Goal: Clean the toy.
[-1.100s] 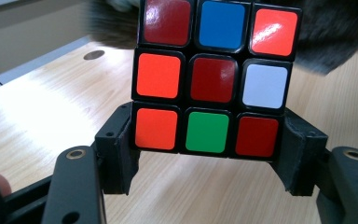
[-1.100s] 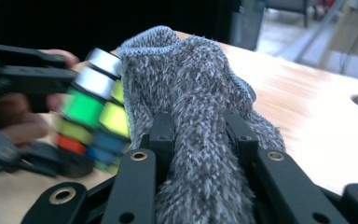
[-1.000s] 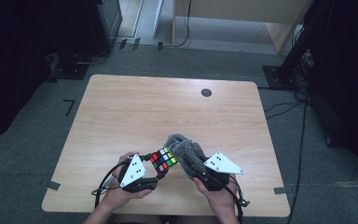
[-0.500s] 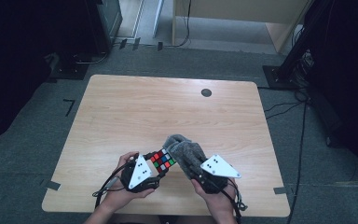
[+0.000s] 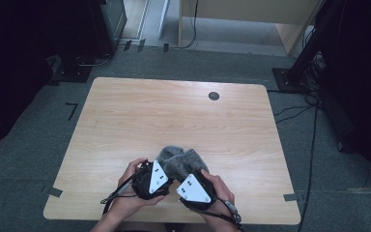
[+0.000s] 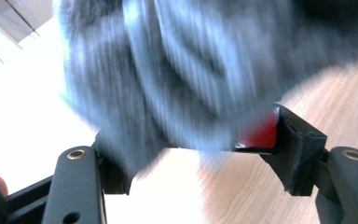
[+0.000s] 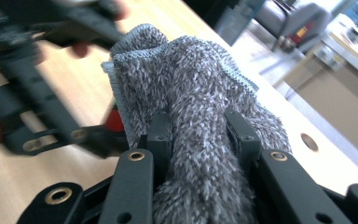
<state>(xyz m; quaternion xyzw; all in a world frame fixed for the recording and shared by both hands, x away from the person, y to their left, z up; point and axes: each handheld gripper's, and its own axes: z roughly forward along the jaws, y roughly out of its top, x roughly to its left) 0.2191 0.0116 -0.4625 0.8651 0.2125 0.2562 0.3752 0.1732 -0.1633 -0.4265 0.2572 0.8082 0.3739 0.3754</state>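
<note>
Wiping the cube with the cloth

My left gripper (image 5: 160,170) clamps the puzzle cube (image 6: 261,133), now under the grey cloth (image 5: 178,162) bunched in my right gripper (image 7: 198,128). I judge a hard rub could twist the cube loose or drag cloth from my right jaws.

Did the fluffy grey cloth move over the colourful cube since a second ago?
Yes. In the high view the grey cloth has slid left along the table's near edge and now covers the cube, whose coloured face showed before.
</note>
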